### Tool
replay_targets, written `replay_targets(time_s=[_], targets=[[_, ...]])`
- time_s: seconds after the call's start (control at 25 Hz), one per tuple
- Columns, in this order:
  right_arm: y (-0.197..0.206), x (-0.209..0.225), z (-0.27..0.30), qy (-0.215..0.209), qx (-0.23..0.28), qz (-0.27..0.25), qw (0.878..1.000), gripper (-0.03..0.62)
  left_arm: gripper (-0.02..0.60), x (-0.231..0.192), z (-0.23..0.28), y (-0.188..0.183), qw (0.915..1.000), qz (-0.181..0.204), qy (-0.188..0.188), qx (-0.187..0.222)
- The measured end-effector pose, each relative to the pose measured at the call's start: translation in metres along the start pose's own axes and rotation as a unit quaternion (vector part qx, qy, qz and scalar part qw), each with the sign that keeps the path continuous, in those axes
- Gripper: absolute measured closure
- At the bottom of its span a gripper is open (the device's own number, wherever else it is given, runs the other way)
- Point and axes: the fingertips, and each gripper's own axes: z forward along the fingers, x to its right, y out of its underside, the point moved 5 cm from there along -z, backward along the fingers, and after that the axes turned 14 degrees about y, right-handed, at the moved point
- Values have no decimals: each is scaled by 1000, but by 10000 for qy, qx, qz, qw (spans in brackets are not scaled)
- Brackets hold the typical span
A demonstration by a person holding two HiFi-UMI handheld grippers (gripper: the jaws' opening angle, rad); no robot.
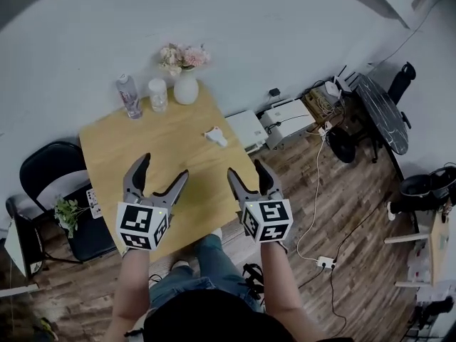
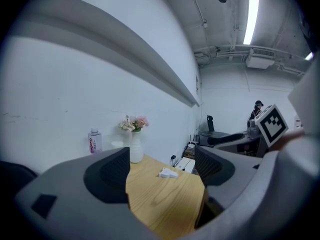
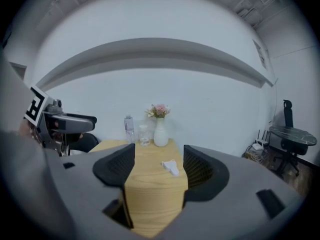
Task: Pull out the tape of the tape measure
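A person stands at the near end of a wooden table [image 1: 121,144] and holds a tool in each hand. The left gripper [image 1: 163,168] is over the near part of the table. Its two jaws are wide apart and there is nothing between them, only the bare wood far below. The right gripper [image 1: 246,169] is close beside it, near the table's right edge. Its jaws are wide apart too, and they hold nothing.

The tape measure [image 1: 216,137] lies flat on the table, past both tools and a bit to the right, near the right edge. Neither tool touches it. It is small and white. It is too small here to be sure, but I think no tape is pulled out of it.

At the far end of the table, by the wall, stands a white vase [image 1: 186,88] with pink flowers. Next to it on the left are a clear cup [image 1: 157,95] and then a water bottle [image 1: 129,96] with a red label. All three stand upright, well apart from the tape measure.

A black chair [image 1: 50,166] stands to the left of the table.
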Motion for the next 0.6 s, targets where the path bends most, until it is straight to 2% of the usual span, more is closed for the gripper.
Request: replay_targets(time_s=[0.24, 0.6], targets=[[25, 19, 77, -529, -624, -336, 9961, 278, 170, -15, 34, 4, 9985, -112, -518, -164], [59, 26, 159, -1159, -1250, -474, 9842, 297, 172, -31, 68, 16, 9929, -339, -1088, -331]])
